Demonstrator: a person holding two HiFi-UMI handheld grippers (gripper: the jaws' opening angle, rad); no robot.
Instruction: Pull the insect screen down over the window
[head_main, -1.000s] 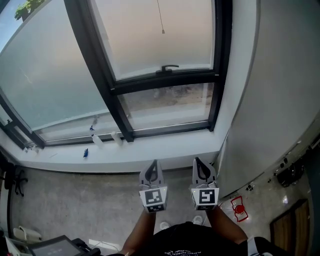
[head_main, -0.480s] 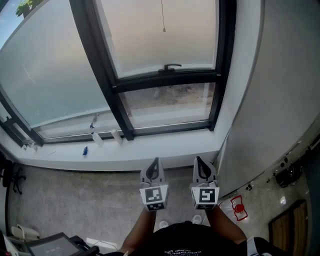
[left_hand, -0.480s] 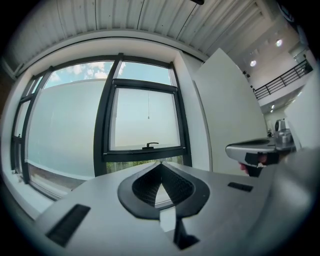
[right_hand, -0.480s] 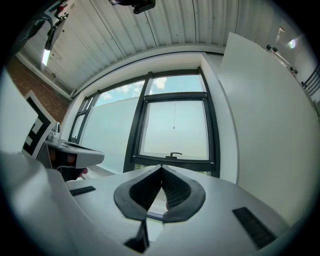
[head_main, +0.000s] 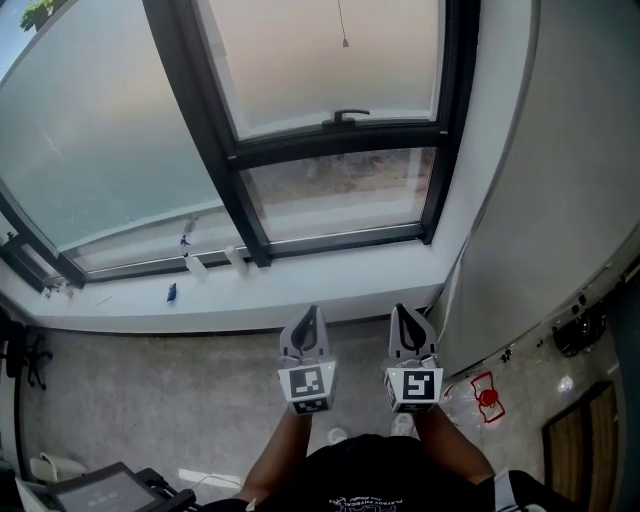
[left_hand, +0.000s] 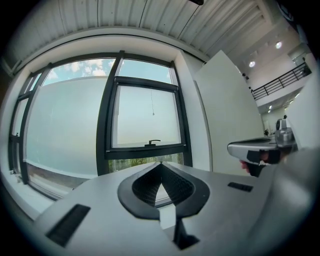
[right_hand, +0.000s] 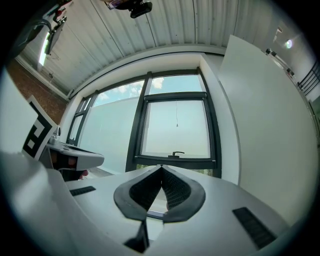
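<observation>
A black-framed window (head_main: 335, 135) fills the wall ahead, with a black handle (head_main: 345, 117) on its cross bar. A thin pull cord (head_main: 344, 40) hangs in front of the upper pane; it also shows as the cord (left_hand: 152, 113) and the cord (right_hand: 176, 125) in the gripper views. My left gripper (head_main: 310, 317) and right gripper (head_main: 404, 314) are held side by side over the floor, short of the sill, both shut and empty. Both point level at the window (left_hand: 145, 120) (right_hand: 176, 127). No screen is seen drawn over the glass.
A white sill (head_main: 250, 295) runs under the window with a small blue item (head_main: 171, 292) and white fittings (head_main: 192, 264) on it. A white wall (head_main: 560, 190) stands close on the right. A red object (head_main: 486, 397) lies on the floor at right.
Both grippers and the head view have moved toward the window; the sill and frame sit lower and nearer in the picture. Jaws stay shut.
</observation>
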